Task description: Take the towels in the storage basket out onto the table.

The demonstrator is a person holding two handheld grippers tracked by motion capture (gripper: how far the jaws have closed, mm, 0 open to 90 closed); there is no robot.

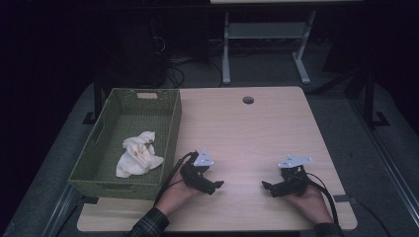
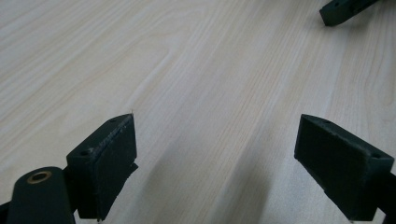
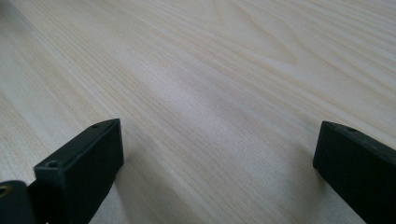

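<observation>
Both my hands rest on the near edge of the pale wood-grain surface (image 1: 247, 133), each holding a black two-jaw claw. A plaid sleeve (image 1: 148, 224) shows at my left wrist.

My left claw (image 1: 217, 186) lies low on the surface, its jaws pointing right toward the middle. A grey three-cornered plate (image 1: 203, 158) sits on top of it, and its black cable (image 1: 173, 173) loops back along my forearm. In the left gripper view the jaws stand wide apart with bare wood between them: released, holding nothing. The tip of the other claw shows at that view's top right corner.

My right claw (image 1: 267, 187) mirrors it, jaws pointing left, well apart from the left claw. It also is released; the right gripper view shows its two black pads (image 3: 84, 172) spread wide over bare wood grain.

Farther off, to the left, a green woven-pattern rectangular basket (image 1: 170, 128) sits on the surface's left edge, just beside my left hand. A crumpled white cloth (image 1: 138, 155) lies inside it, on the basket's floor toward the near half. Neither claw touches it.

Farther still, a round cable hole (image 1: 248, 100) near the surface's far edge. Beyond it, dim floor and a grey metal frame (image 1: 267, 34) with tangled cables (image 1: 173, 69).
</observation>
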